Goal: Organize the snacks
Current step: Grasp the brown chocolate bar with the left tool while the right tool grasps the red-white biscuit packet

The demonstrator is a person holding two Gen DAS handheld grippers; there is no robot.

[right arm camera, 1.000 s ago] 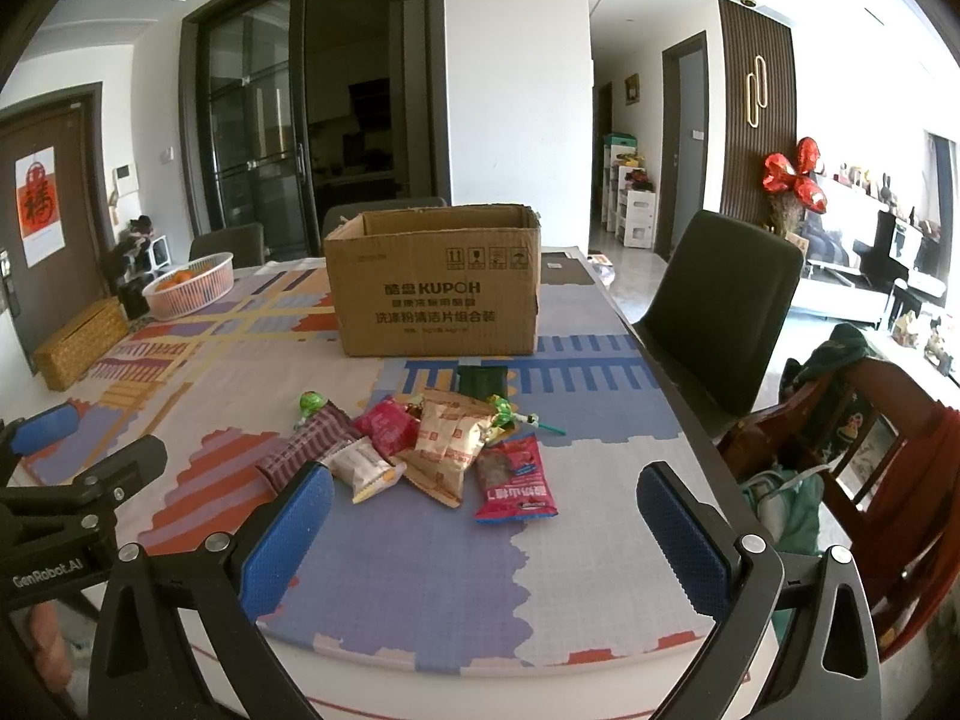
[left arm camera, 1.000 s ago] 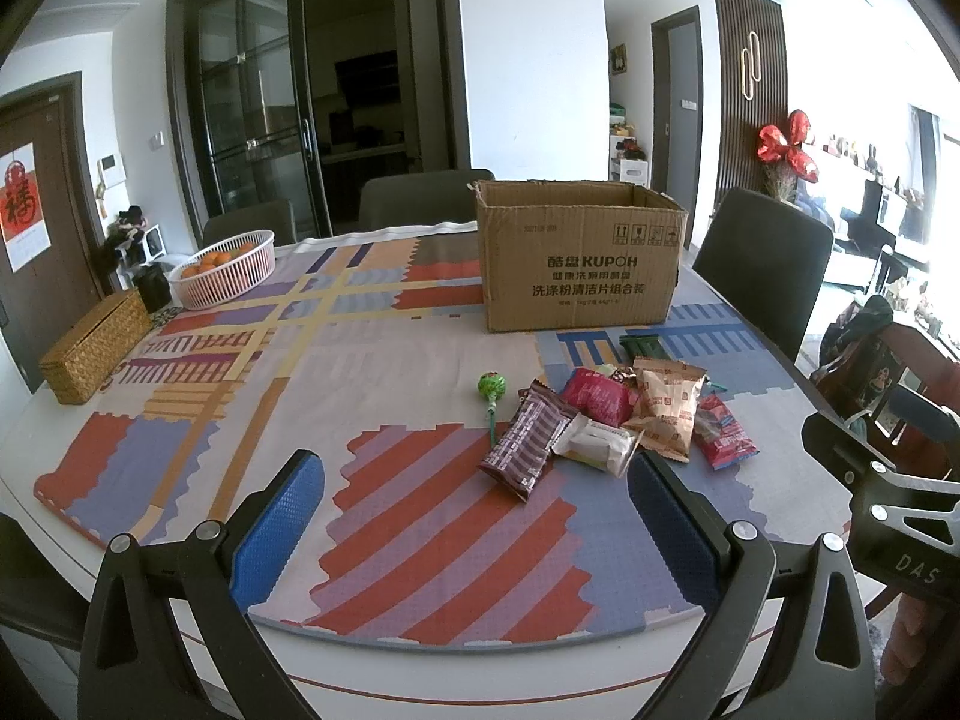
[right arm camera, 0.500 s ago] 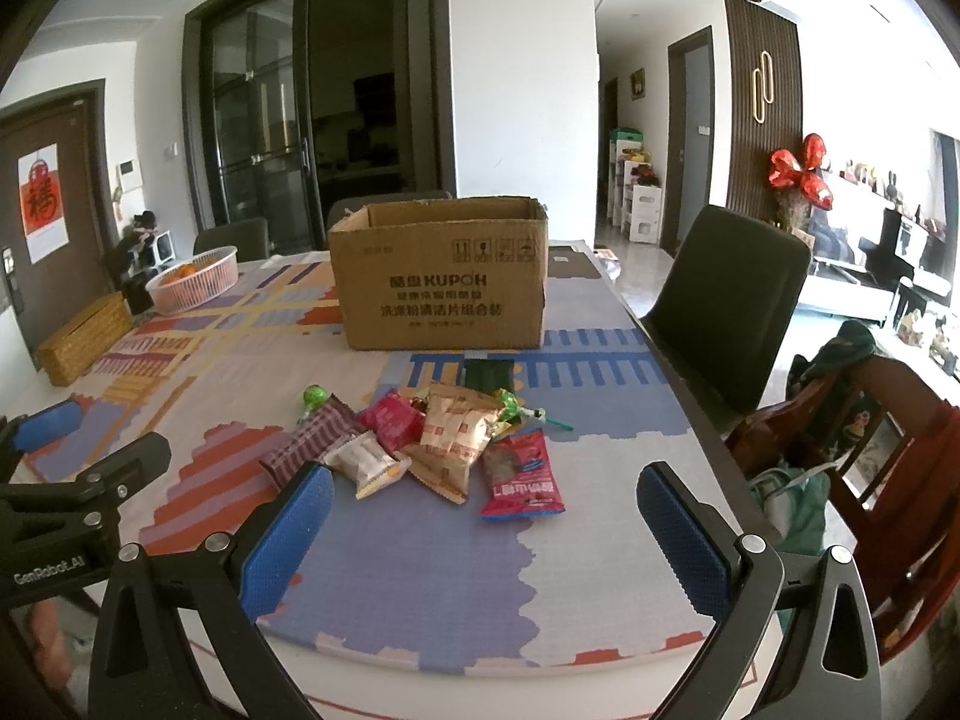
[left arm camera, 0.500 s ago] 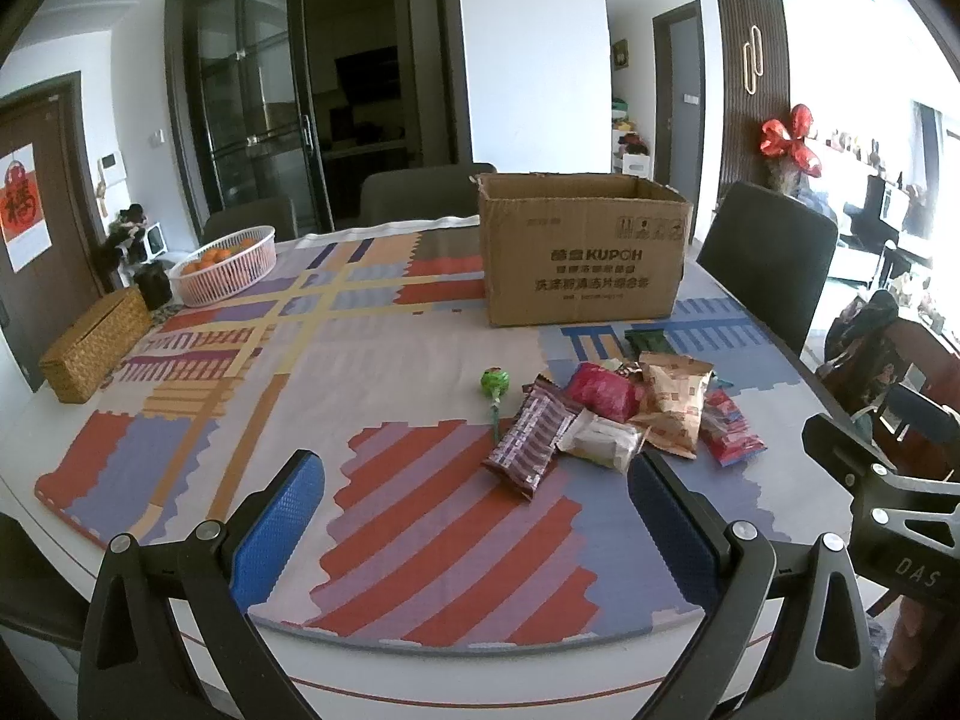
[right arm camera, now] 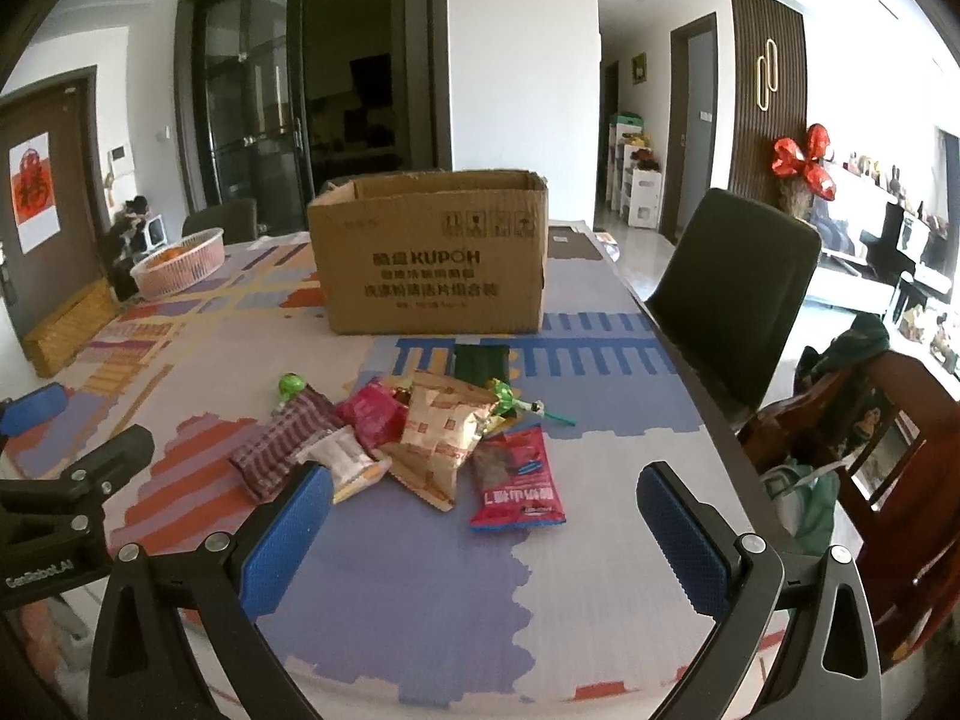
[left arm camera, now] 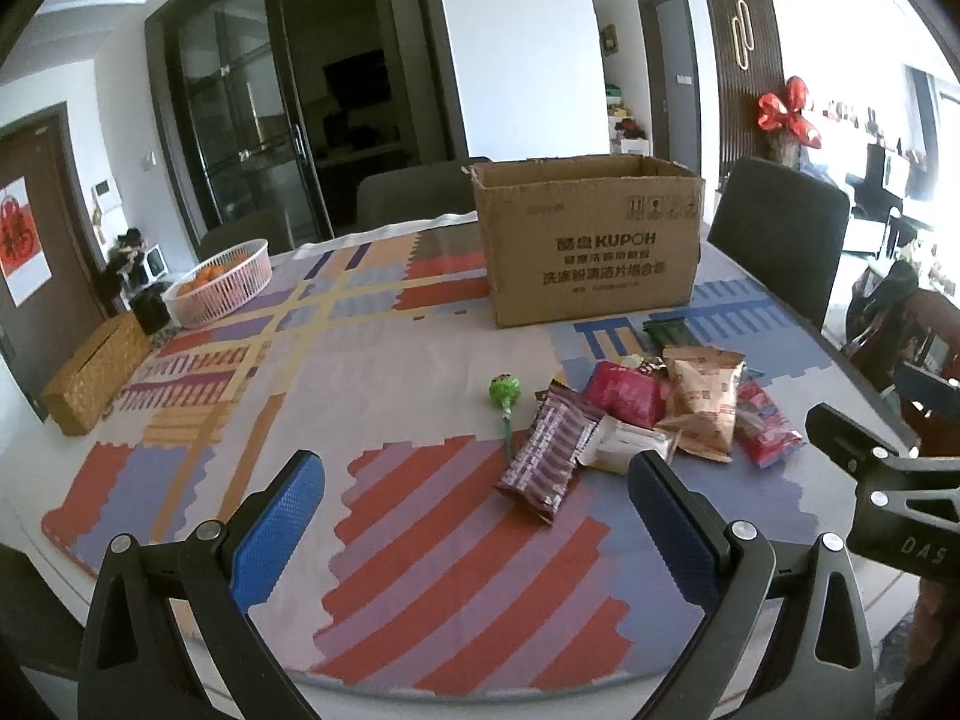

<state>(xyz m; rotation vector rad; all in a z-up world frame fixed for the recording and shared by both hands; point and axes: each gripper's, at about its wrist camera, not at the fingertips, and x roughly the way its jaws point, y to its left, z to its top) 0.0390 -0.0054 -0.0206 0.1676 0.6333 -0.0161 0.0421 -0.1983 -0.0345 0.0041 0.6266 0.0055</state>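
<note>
Between the blue pads of the left gripper (left arm camera: 477, 516), whose jaws stand wide apart and hold nothing, lies only the patterned tablecloth (left arm camera: 420, 540) near the table's front edge. Just beyond its right pad sits the heap of snacks (left arm camera: 648, 414): a purple striped packet (left arm camera: 549, 447) nearest, a white wrapper (left arm camera: 624, 444) touching it, then a pink packet (left arm camera: 624, 393), a tan bag (left arm camera: 705, 405) and a red packet (left arm camera: 765, 423) overlapping one another. A green lollipop (left arm camera: 504, 393) lies just left of the heap.

Over the same front edge the right gripper (right arm camera: 480, 531) hangs with its jaws likewise spread and empty; the red packet (right arm camera: 519, 477) lies just ahead, between its pads, and the white wrapper (right arm camera: 345, 462) is just beside the left pad.

Farther back, toward the table's middle, stands an open cardboard box (right arm camera: 432, 258), with a dark green packet (right arm camera: 480, 360) between it and the heap. At the far left edge are a white basket of oranges (left arm camera: 219, 282) and a woven box (left arm camera: 96, 372).
</note>
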